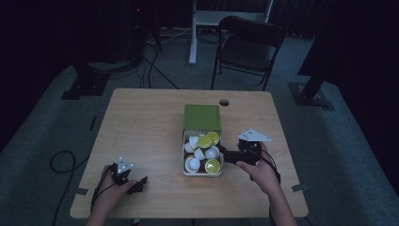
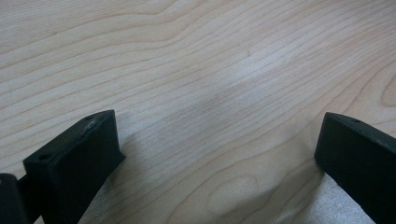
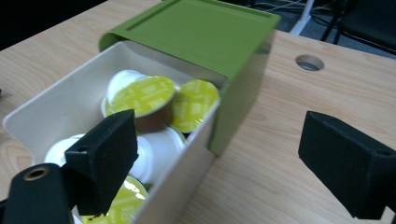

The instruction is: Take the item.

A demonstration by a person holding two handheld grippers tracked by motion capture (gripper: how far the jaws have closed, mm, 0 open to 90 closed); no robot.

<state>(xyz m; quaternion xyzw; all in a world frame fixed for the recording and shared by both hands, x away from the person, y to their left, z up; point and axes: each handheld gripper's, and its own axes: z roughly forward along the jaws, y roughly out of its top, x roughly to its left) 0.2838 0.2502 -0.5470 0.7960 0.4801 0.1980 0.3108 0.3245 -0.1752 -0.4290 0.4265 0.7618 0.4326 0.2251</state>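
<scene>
Straddling the near right wall of the drawer (image 3: 187, 182), the right gripper (image 3: 219, 154) has its jaws spread wide with nothing between the pads: one jaw hangs over the capsules inside, the other over bare table (image 3: 289, 121) outside. From that gripper the capsules (image 1: 203, 153) lie at about 9 o'clock in the high view, close by, so this hand is clearly the nearer one. The left gripper (image 1: 136, 184) sits well apart at the table's 7 o'clock corner, jaws also parted and empty, pointed at plain wood (image 2: 210, 93). The drawer's long axis runs 12 to 6, its far end tucked under the green sleeve (image 1: 202, 117), its open end toward the person. Counts: one drawer, one green sleeve, two grippers, and roughly seven or eight capsules (some overlap, so the count is loose) — three show yellow-green foil lids (image 3: 144, 95), the rest show white cup sides or bottoms. Likely next move, judging from the pose: shift inward and down onto one capsule.
</scene>
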